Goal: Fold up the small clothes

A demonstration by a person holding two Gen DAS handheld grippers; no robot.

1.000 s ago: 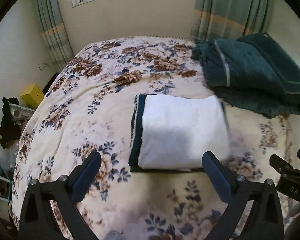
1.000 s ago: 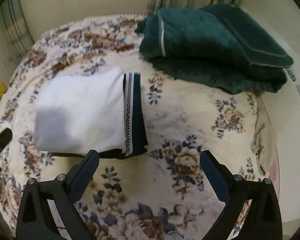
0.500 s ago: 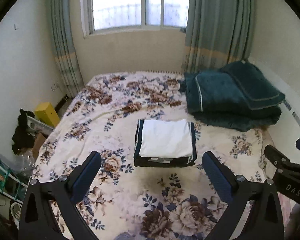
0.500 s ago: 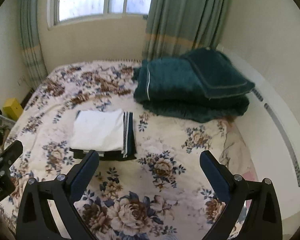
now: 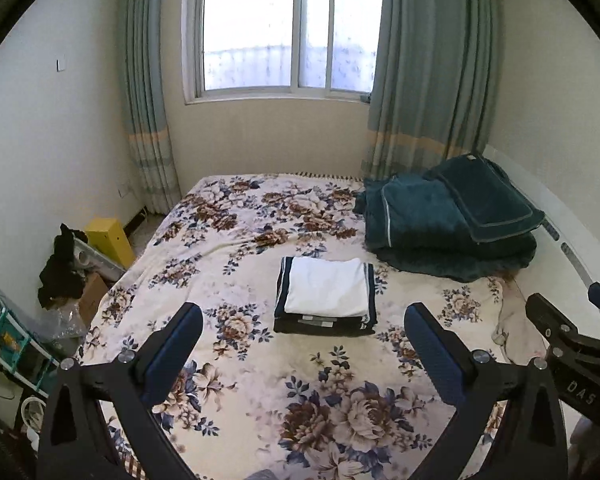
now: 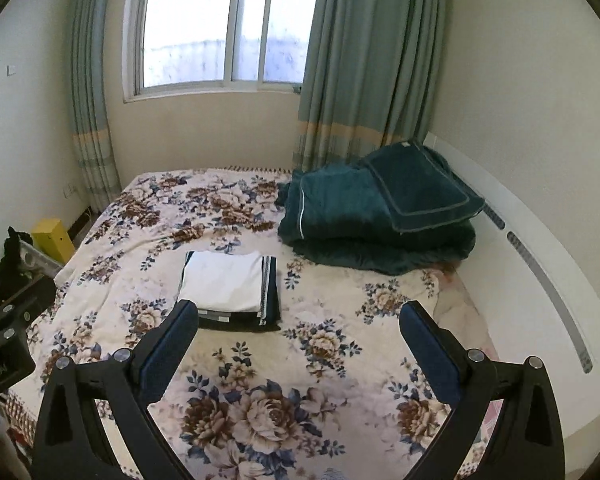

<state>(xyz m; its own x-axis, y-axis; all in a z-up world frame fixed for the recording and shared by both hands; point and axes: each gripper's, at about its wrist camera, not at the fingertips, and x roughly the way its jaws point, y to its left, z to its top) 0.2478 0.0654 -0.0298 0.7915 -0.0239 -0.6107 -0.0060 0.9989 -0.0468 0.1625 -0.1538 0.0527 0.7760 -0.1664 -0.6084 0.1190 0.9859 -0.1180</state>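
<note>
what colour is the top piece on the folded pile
White, on the folded pile with dark navy layers beneath; clearest in the left wrist view.

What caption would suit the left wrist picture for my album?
Open left gripper above a floral bedspread, facing a folded white garment stacked on dark clothes, teal blanket beyond.

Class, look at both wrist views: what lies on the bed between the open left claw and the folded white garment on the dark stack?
Only bare floral bedspread separates the left claw from the folded white garment; the left wrist view shows it best.
</note>
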